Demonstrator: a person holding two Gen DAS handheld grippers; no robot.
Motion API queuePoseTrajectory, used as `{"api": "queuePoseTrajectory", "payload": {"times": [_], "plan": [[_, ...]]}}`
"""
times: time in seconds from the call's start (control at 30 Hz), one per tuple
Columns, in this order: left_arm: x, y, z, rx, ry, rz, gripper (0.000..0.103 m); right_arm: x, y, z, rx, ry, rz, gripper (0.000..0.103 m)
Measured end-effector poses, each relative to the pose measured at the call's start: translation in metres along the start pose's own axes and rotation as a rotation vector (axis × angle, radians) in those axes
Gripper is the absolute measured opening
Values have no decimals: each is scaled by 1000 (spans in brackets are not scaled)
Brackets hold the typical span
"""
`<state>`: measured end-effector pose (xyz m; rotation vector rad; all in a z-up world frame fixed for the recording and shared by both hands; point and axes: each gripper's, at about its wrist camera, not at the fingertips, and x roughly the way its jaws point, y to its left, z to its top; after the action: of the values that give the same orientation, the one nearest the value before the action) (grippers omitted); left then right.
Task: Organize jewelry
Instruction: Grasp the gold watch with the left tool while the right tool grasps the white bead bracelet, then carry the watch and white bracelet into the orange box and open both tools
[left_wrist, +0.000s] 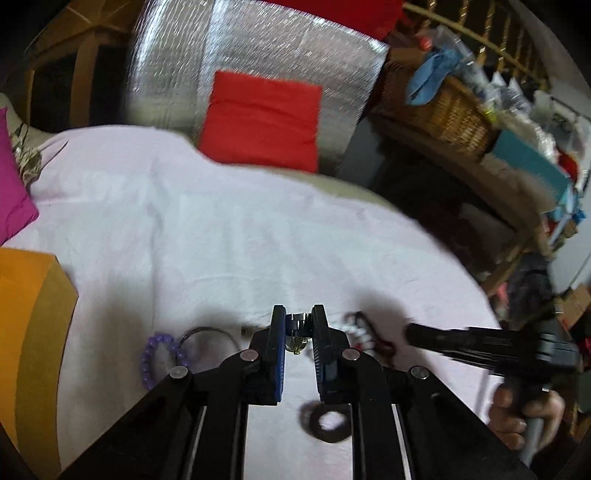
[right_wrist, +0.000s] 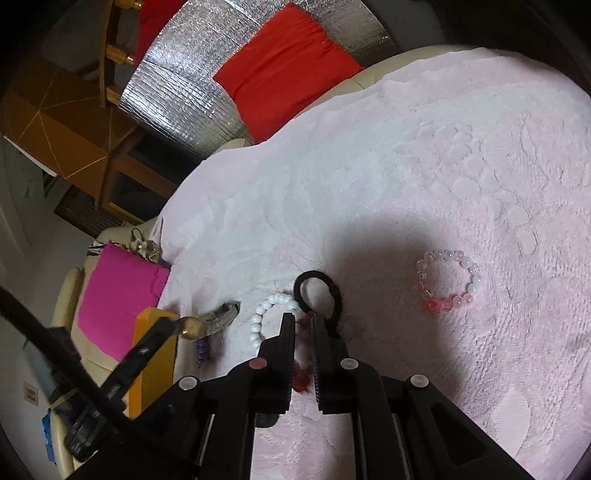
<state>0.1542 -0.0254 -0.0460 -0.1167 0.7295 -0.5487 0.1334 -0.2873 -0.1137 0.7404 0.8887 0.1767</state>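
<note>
Metal-and-gold trinket (left_wrist: 297, 334) pinched in the nearly shut left claw (left_wrist: 299, 325) (right claw (right_wrist: 303, 325) shut on pink beads (right_wrist: 301, 376)): lift slowly.

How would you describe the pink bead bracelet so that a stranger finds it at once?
Look at the pale pink blanket covering the bed. Right of the right gripper, past its shadow, the pink bead bracelet lies alone. Unlike the white bead bracelet, its beads shade from clear to red.

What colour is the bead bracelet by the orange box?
Purple bracelet, clearest in the left wrist view.
</note>
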Motion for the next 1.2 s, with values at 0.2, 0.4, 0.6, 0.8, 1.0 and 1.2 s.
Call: {"api": "queuePoseTrajectory", "payload": {"times": [0.2,0.4,0.6,0.8,1.0,1.2], "plan": [[-28,-4,-1,0,-25,-62,14,-5,3,1,3,6,0,12],[-41,-5,-4,2,-43,-70,14,21,6,-5,41,113,42,27],[-48,8,-9,-16,-41,-47,14,44,5,-8,110,113,2,55],[-62,20,-12,-32,-55,-43,14,62,5,-6,142,85,-14,14],[-96,38,-10,-72,-126,-32,14,41,37,-8,25,26,-39,11],[-148,57,-9,-89,-225,86,14,10,92,-25,-129,-84,15,11]]}}
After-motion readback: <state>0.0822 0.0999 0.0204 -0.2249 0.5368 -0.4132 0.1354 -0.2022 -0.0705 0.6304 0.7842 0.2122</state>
